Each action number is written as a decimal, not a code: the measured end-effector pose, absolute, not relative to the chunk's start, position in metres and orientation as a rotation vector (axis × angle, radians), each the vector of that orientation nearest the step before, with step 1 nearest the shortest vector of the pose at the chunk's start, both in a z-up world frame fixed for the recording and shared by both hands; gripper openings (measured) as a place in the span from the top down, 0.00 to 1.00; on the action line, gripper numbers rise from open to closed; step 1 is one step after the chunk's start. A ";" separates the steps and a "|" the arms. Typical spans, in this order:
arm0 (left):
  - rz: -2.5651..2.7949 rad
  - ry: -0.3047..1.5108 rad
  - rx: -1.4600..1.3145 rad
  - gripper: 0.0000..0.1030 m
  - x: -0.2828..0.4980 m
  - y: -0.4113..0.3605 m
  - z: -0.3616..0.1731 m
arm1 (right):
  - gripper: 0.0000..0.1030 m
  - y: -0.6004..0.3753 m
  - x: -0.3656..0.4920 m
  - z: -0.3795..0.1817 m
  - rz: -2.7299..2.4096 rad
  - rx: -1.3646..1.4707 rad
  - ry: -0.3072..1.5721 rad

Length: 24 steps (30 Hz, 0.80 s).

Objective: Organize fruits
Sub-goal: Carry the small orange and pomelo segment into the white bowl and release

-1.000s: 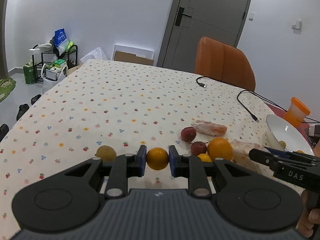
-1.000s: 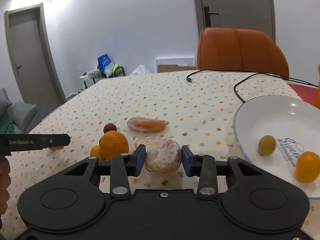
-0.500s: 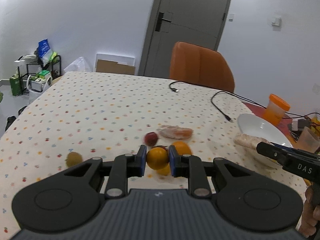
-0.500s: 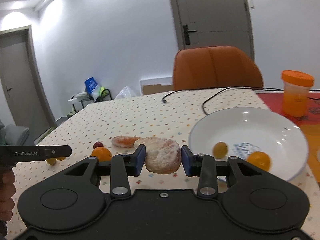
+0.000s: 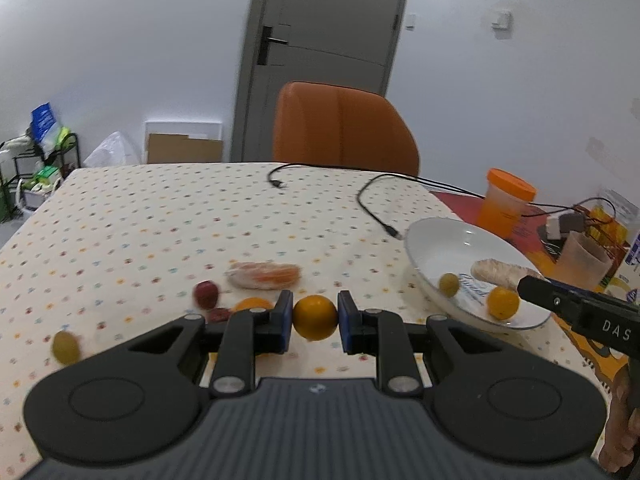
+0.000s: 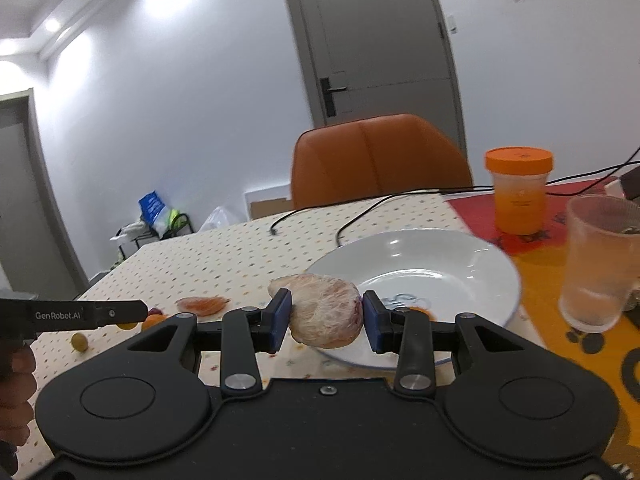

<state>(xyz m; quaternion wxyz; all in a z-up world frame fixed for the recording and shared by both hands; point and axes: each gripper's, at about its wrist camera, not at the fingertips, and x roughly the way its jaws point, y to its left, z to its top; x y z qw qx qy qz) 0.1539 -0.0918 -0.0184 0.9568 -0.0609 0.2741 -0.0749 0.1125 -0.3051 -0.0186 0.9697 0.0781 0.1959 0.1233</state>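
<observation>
My left gripper [image 5: 315, 318] is shut on a small orange fruit [image 5: 315, 312], held above the dotted tablecloth. My right gripper [image 6: 326, 315] is shut on a peeled citrus piece [image 6: 326, 304], hanging over the near rim of the white plate [image 6: 420, 256]. In the left wrist view that plate [image 5: 440, 240] holds a small green fruit [image 5: 449, 284] and a small orange one [image 5: 503, 302]. On the cloth lie another peeled piece [image 5: 262, 275], two red fruits [image 5: 207, 294], a large orange [image 5: 252, 304] and a green fruit [image 5: 65, 346].
An orange-lidded jar [image 6: 519, 192] and a clear plastic cup [image 6: 600, 260] stand right of the plate on a red and orange mat. Black cables [image 5: 372, 200] run across the far table. An orange chair [image 5: 344, 128] stands behind it.
Both grippers have lifted and swung right toward the plate with their fruit still held. The peeled piece now hangs over the plate's rim; the loose fruits have slid to the left of view.
</observation>
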 end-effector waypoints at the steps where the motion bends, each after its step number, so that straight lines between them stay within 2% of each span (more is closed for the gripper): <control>1: -0.159 0.556 -0.116 0.79 0.156 -0.097 -0.018 | 0.64 -0.310 0.113 -0.019 0.242 0.162 0.392; 24: -0.254 0.555 0.011 0.79 0.207 -0.183 -0.016 | 0.64 -0.365 0.137 -0.032 0.104 0.213 0.340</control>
